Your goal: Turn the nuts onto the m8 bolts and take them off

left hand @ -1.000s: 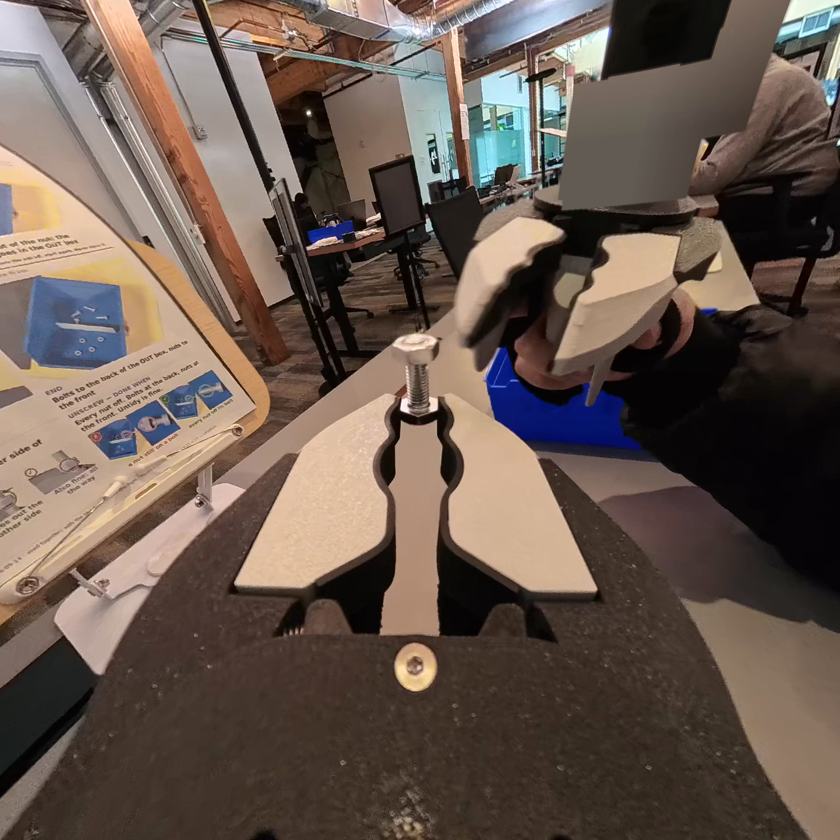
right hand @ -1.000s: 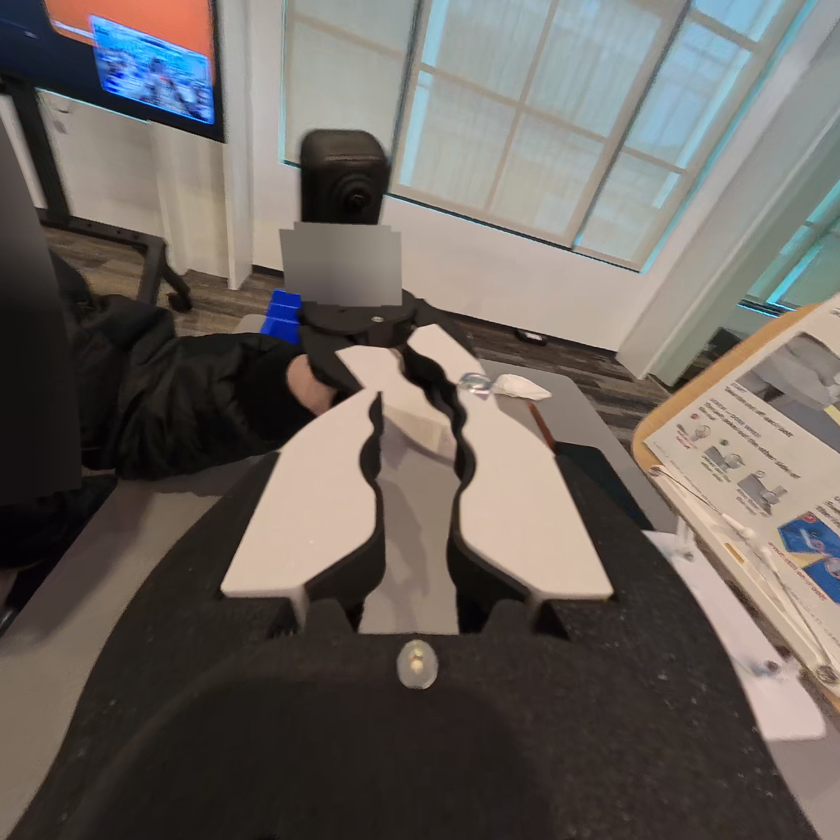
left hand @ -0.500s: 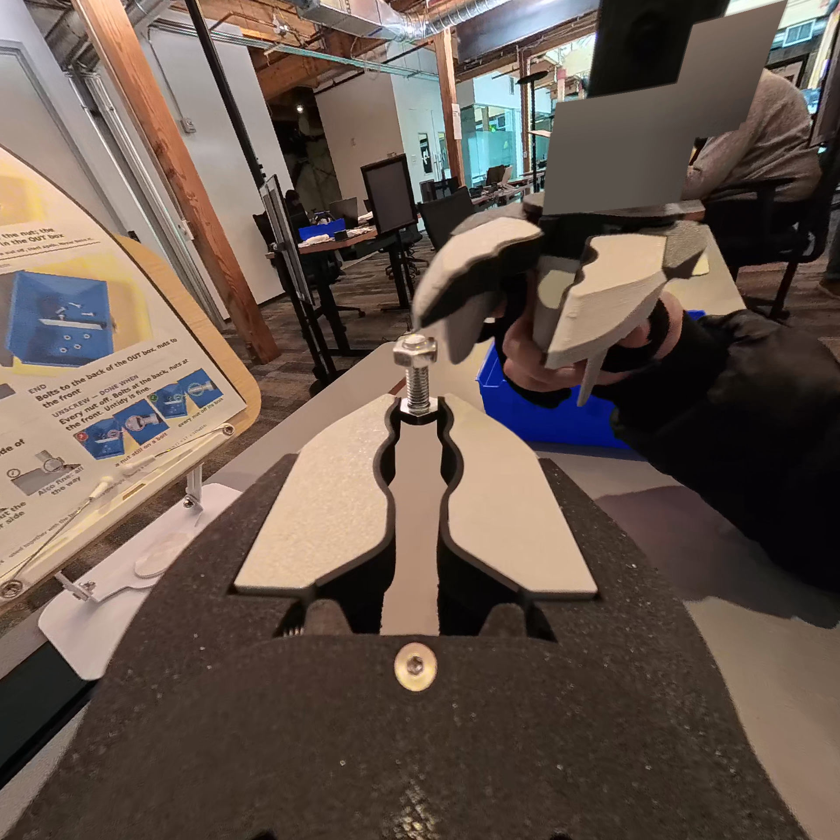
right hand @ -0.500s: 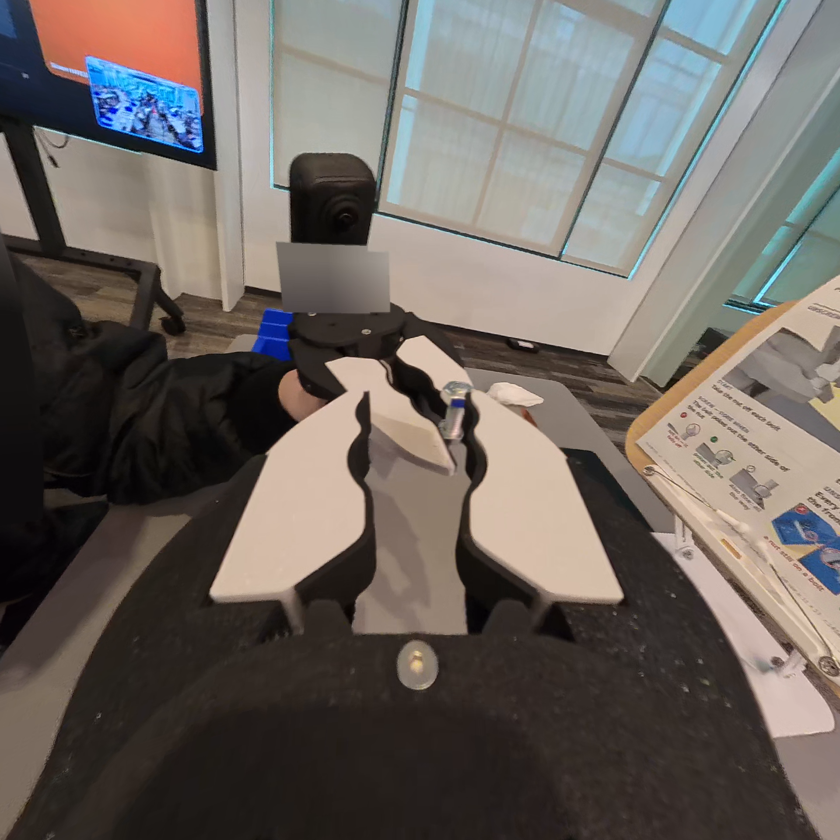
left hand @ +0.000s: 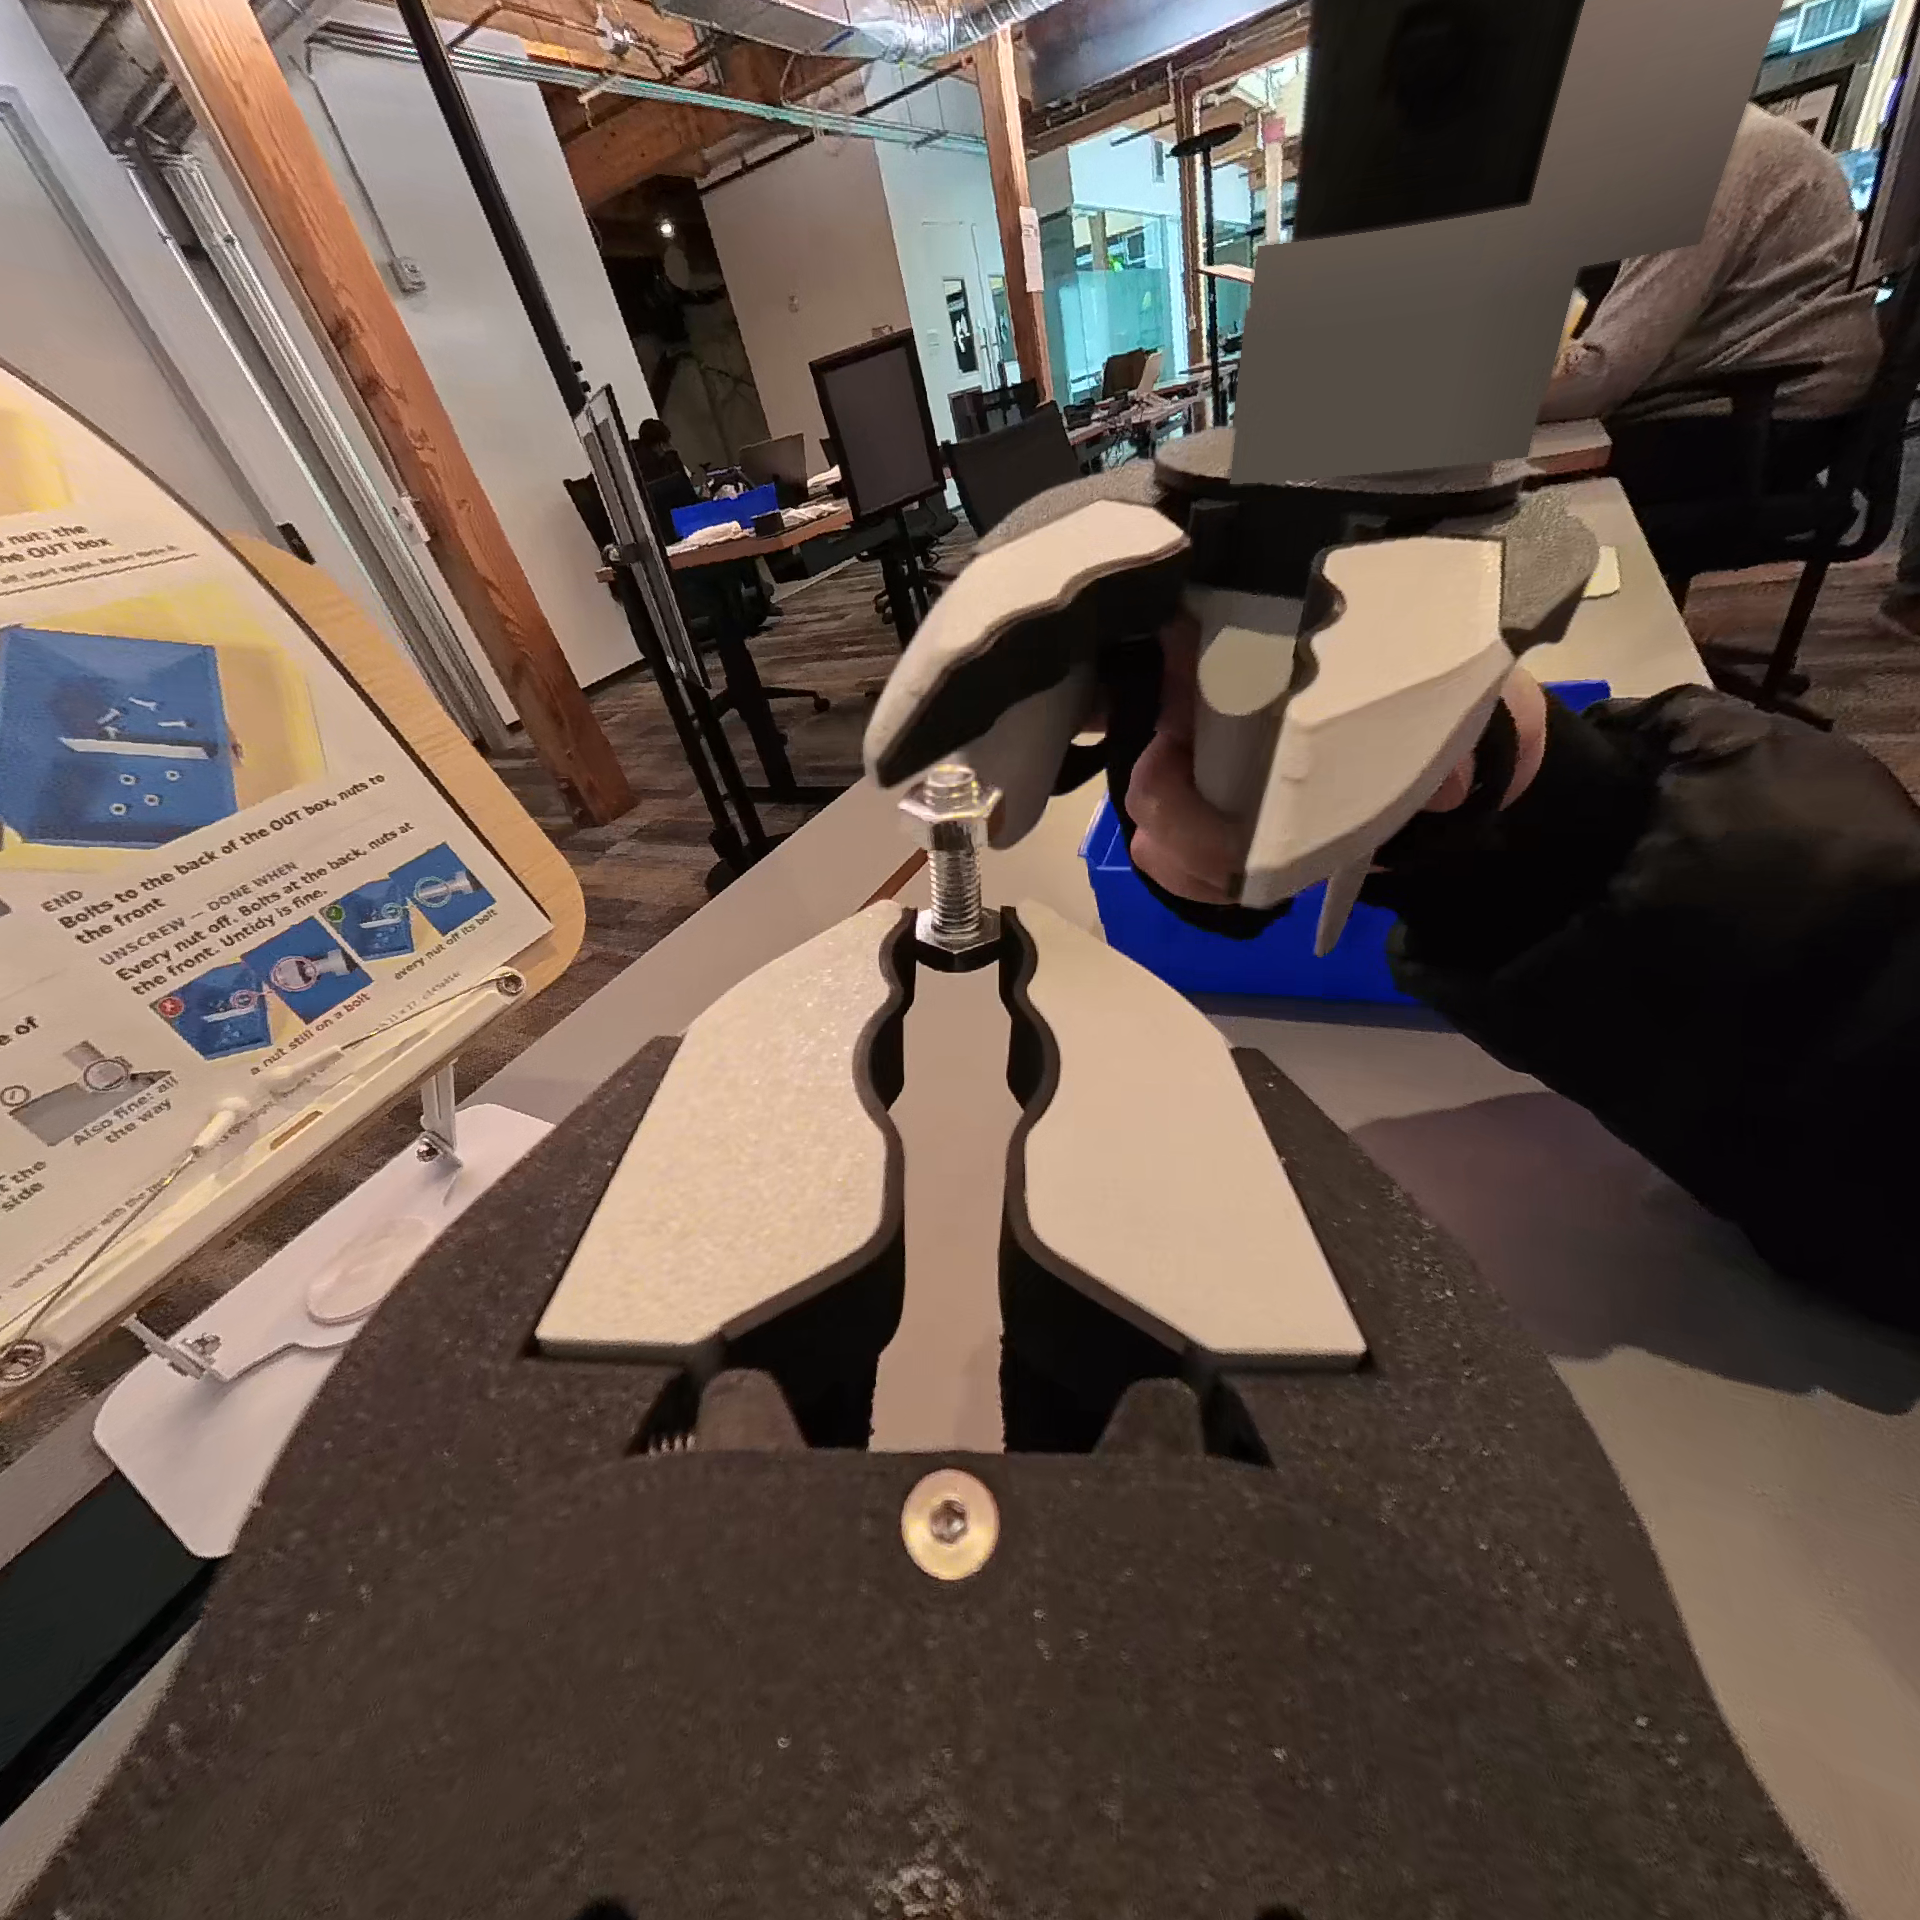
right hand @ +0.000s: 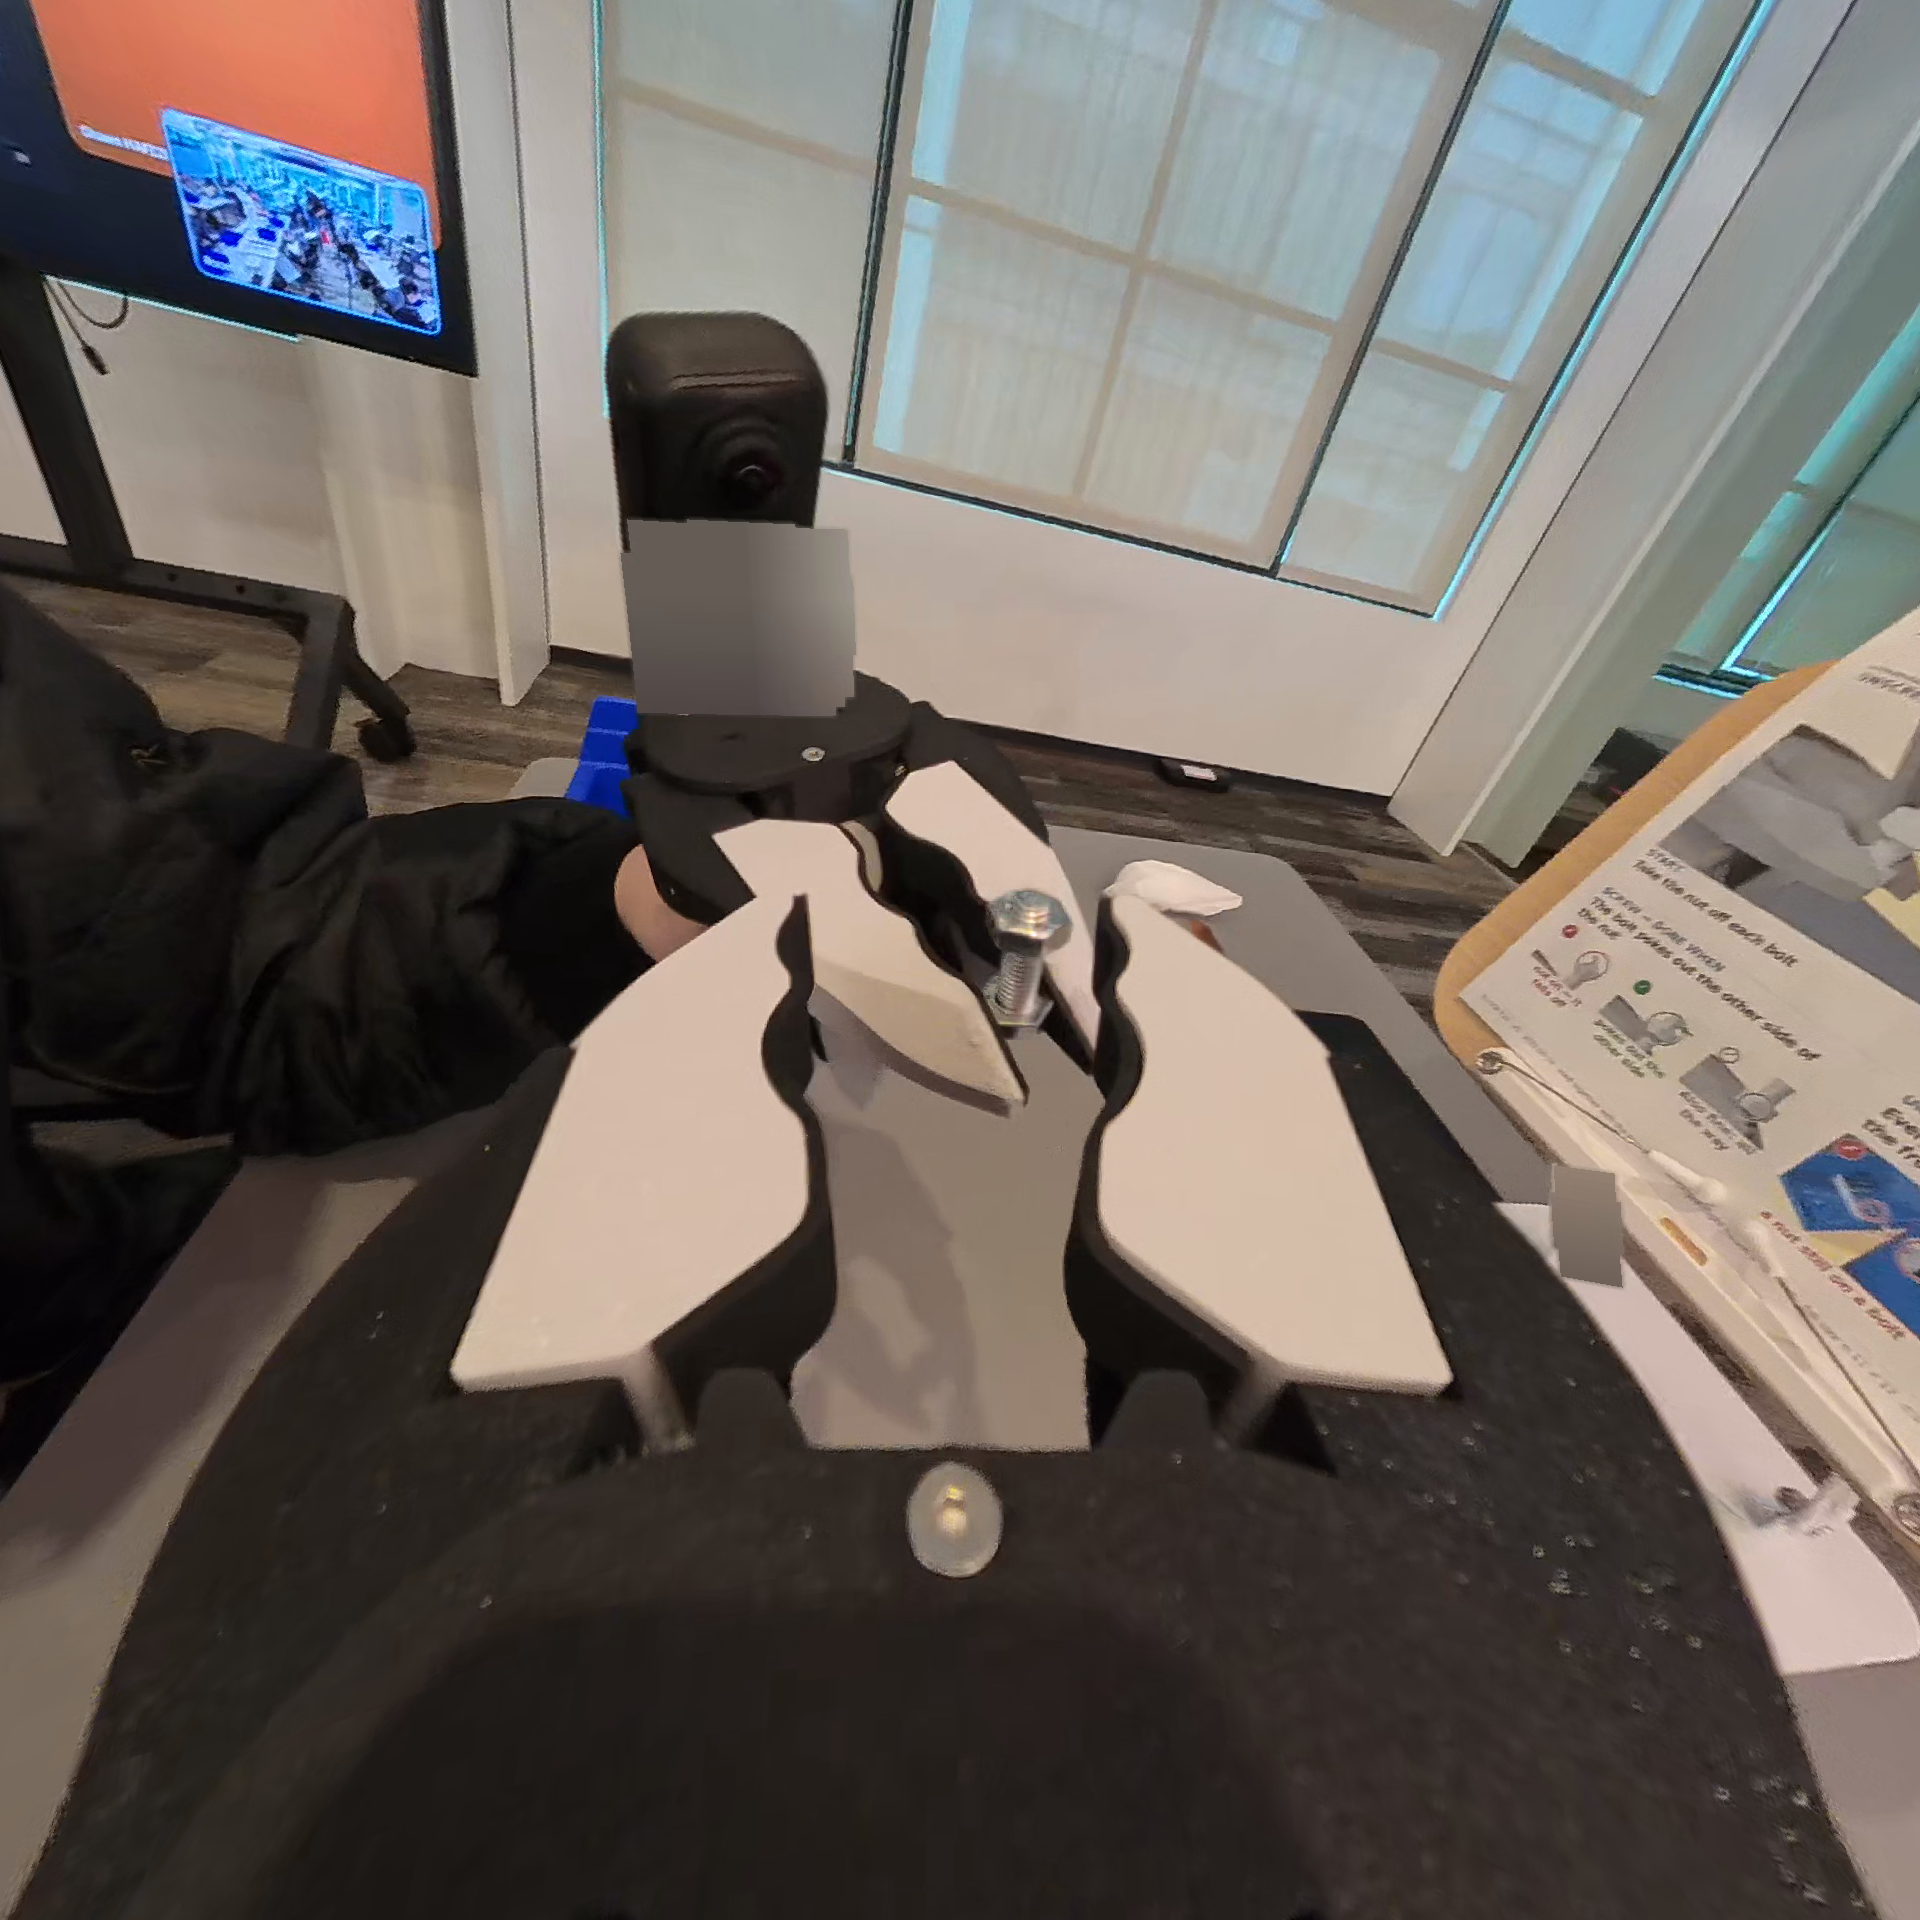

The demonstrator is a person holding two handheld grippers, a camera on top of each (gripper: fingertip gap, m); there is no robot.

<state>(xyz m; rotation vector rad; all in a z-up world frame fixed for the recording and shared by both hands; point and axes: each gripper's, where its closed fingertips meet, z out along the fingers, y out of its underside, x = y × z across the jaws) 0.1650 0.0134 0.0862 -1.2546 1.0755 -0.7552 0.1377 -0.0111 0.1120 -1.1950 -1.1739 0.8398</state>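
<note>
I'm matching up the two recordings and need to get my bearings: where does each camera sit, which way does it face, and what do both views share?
Left wrist view: sits on the left gripper, looking along its fingers clamped on the bolt's lower hex end; beyond lie an office, the instruction board, the right gripper and its gloved hand.
Right wrist view: sits on the right gripper, its fingers spread, facing windows and the left gripper opposite, with a dark sleeve.
Shared: bolt, nut, both grippers, blue bin, board.
</note>
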